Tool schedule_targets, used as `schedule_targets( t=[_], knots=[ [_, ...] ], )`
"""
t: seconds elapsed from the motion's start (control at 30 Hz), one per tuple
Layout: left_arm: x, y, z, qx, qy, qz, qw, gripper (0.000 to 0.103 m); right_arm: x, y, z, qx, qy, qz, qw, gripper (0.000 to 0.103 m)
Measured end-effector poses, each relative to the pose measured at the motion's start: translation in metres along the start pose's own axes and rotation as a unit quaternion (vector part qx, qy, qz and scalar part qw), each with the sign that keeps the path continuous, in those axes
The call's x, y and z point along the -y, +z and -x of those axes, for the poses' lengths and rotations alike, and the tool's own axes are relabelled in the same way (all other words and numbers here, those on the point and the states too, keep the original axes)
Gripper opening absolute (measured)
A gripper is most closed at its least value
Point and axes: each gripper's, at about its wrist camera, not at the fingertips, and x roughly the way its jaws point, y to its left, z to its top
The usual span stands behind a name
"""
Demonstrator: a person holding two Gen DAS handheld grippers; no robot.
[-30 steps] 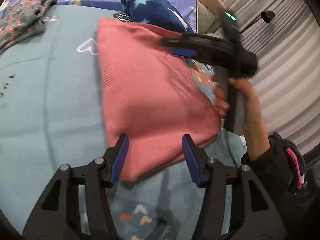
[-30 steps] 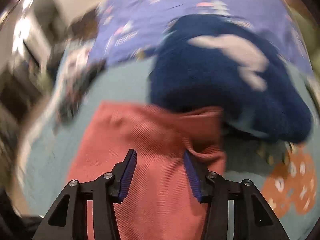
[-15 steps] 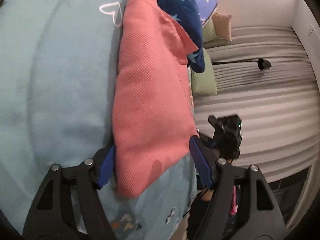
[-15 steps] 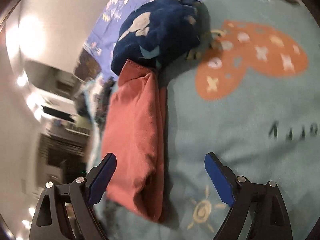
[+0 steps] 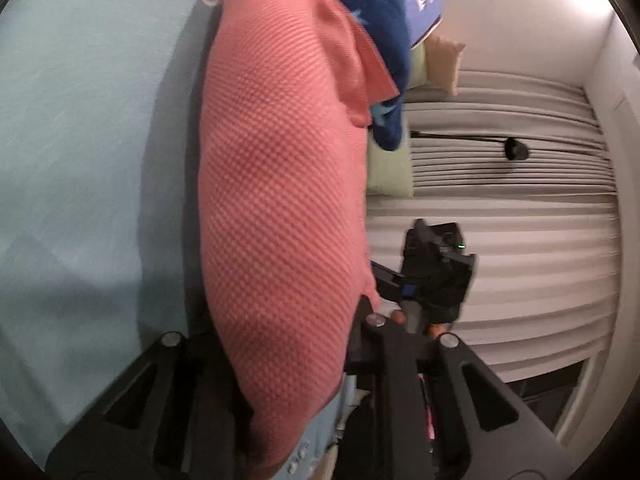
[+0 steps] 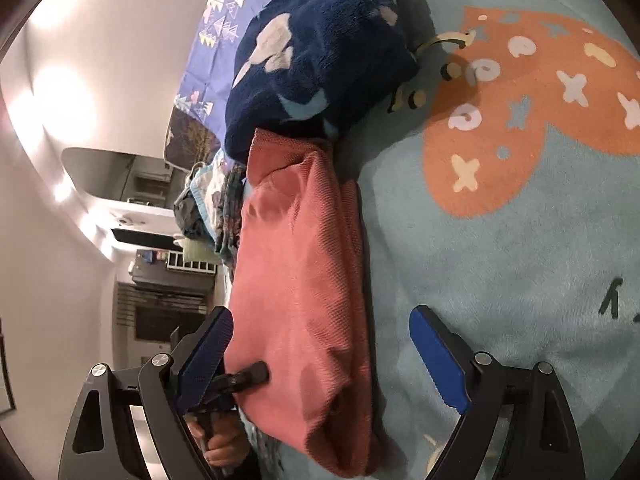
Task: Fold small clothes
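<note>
The left hand-held gripper (image 5: pixel 292 364) has just been closing, and where half a second ago its blue pads stood wide on either side of the cloth, its jaws now pinch the near edge of the folded coral-pink waffle-knit garment (image 5: pixel 280 200), the fabric bulging up between them and hiding the pads. The right hand-held gripper (image 6: pixel 324 364) has swung off the garment's top, where it sat a second ago, and now stands with its jaws wide apart; one blue pad is beside the garment's near corner, the other over the bed cover, neither pressing cloth. In the right wrist view a dark finger of the left tool rests on the garment's near edge, with the person's hand (image 6: pixel 224 446) below it. The garment lies folded into a thick long stack on the pale teal fleece bed cover (image 6: pixel 500 272), its layered edges showing along one side, beside an orange heart print (image 6: pixel 520 112). Its far end touches a rumpled navy fleece with pale star shapes (image 6: pixel 320 60). Beyond that lies violet patterned bedding (image 6: pixel 224 12).
</note>
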Motion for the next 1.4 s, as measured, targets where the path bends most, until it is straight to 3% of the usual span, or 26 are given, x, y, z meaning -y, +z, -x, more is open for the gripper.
schedule_targets(
  t=[0.17,0.37,0.57,0.67,0.7,0.77,0.9,1.1,1.27,1.33,1.37,1.4],
  knots=[
    [0.012,-0.037,0.032,-0.014,-0.022,-0.022,0.9994,0.021,-0.006,-0.02,-0.002,-0.025,-0.01,0.004,1.0,0.092],
    [-0.007,-0.079,0.072,-0.024,-0.086,0.04,0.9952,0.02,-0.01,-0.063,-0.011,-0.064,0.034,-0.027,0.997,0.092],
    [0.006,-0.086,0.089,-0.025,-0.123,0.08,0.9889,0.021,-0.013,-0.113,-0.03,-0.108,0.115,-0.078,0.984,0.092],
    [0.027,-0.085,0.095,-0.031,-0.126,0.06,0.9898,0.021,-0.008,-0.124,-0.035,-0.102,0.202,-0.122,0.966,0.096],
    [0.033,-0.086,0.094,-0.032,-0.125,0.052,0.9903,0.021,-0.004,-0.124,-0.039,-0.103,0.24,-0.142,0.955,0.103],
    [0.039,-0.089,0.093,-0.038,-0.122,0.041,0.991,0.022,0.007,-0.12,-0.05,-0.099,0.292,-0.186,0.933,0.103],
    [0.032,-0.09,0.086,-0.047,-0.094,0.045,0.9934,0.022,0.012,-0.1,-0.068,-0.104,0.309,-0.21,0.922,0.103],
    [0.007,-0.111,0.088,-0.057,-0.077,0.059,0.9937,0.022,-0.016,-0.076,-0.104,-0.163,0.25,-0.173,0.939,0.103],
    [0.003,-0.121,0.098,-0.055,-0.088,0.056,0.993,0.022,-0.046,-0.064,-0.108,-0.165,0.235,-0.119,0.951,0.102],
    [0.006,-0.123,0.103,-0.056,-0.094,0.05,0.9927,0.022,-0.051,-0.066,-0.1,-0.161,0.231,-0.092,0.955,0.095],
    [0.008,-0.123,0.104,-0.056,-0.097,0.046,0.9927,0.022,-0.055,-0.065,-0.101,-0.159,0.222,-0.083,0.958,0.084],
    [0.009,-0.124,0.106,-0.056,-0.099,0.042,0.9926,0.022,-0.056,-0.066,-0.1,-0.158,0.211,-0.075,0.962,0.065]
  ],
)
